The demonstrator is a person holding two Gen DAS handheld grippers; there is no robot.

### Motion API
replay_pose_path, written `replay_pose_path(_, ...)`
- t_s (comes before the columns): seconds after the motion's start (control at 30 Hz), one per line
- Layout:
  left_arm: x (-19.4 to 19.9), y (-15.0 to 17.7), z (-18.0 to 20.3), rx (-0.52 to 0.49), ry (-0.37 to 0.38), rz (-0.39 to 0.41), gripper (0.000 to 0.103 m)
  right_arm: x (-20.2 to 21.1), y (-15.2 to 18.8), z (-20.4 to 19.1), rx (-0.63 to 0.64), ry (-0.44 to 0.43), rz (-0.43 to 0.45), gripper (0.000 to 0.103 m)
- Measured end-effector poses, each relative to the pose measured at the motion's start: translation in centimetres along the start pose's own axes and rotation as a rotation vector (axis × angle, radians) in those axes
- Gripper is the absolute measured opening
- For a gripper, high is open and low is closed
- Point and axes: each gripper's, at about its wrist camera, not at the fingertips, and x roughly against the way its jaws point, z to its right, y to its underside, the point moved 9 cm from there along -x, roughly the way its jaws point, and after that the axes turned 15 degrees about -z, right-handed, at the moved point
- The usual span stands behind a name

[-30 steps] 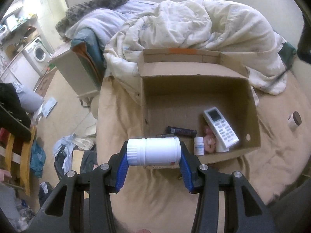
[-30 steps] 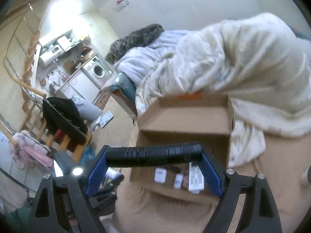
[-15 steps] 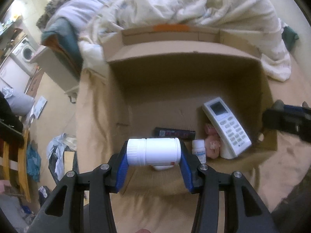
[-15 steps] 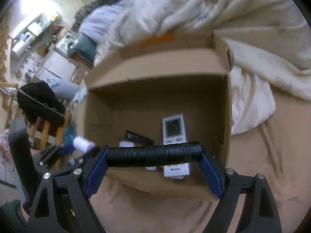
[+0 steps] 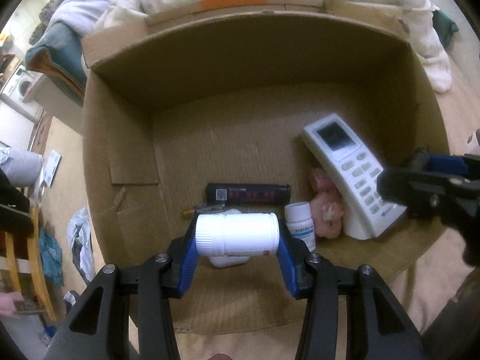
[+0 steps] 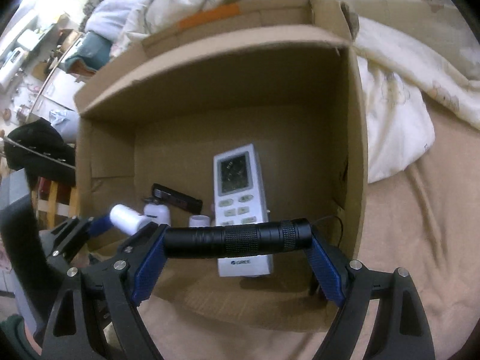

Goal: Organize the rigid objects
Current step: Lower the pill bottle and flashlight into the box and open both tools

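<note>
Now the left gripper [image 5: 237,237] jaws clamp a white plastic screw-cap bottle [image 5: 237,234] at lower centre, and the right gripper [image 6: 237,240] jaws grasp a black knurled metal flashlight [image 6: 237,238], both over the open brown cardboard box [image 5: 120,150].

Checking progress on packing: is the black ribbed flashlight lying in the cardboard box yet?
Not yet. The black ribbed flashlight is clamped crosswise in the right gripper, above the cardboard box.

I read one brand only: "GREE", grey letters on the lower end of the white remote [image 6: 240,207], centre of the right wrist view. The black bar [image 5: 248,193] in the left wrist view carries red marks and a small square code; both illegible to me.
</note>
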Motion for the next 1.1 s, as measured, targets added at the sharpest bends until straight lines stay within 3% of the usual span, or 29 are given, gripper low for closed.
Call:
replay_pose_path(0.53,-1.1,0.2,-0.6,0.017,0.014,-0.028,0.044,-1.2,0.0,-0.6,0.027,0.057,-0.031,0.093)
replay_pose_path(0.6,-1.2,0.2,-0.8,0.030,0.029,-0.036,0.044,-1.3,-0.1,-0.8,0.029,0.057,-0.033,0.100)
replay_pose_path(0.63,-1.2,0.3,-1.0,0.033,0.031,-0.039,0.046,-1.3,-0.1,-0.9,0.030,0.050,-0.036,0.103)
replay_pose_path(0.7,-1.0,0.3,-1.2,0.035,0.040,-0.036,0.064,-1.1,-0.2,-1.0,0.026,0.035,-0.025,0.103)
replay_pose_path(0.83,-0.4,0.2,-1.2,0.039,0.055,-0.016,0.074,-0.3,-0.5,-1.3,0.016,0.007,0.001,0.103)
replay_pose_path(0.9,-0.2,0.2,-1.2,0.045,0.076,-0.009,0.089,0.1,-0.5,-1.4,0.015,0.002,0.009,0.103)
replay_pose_path(1.1,0.7,0.4,-1.1,0.041,0.066,0.024,0.093,0.6,-0.2,-1.5,0.024,0.023,0.021,0.103)
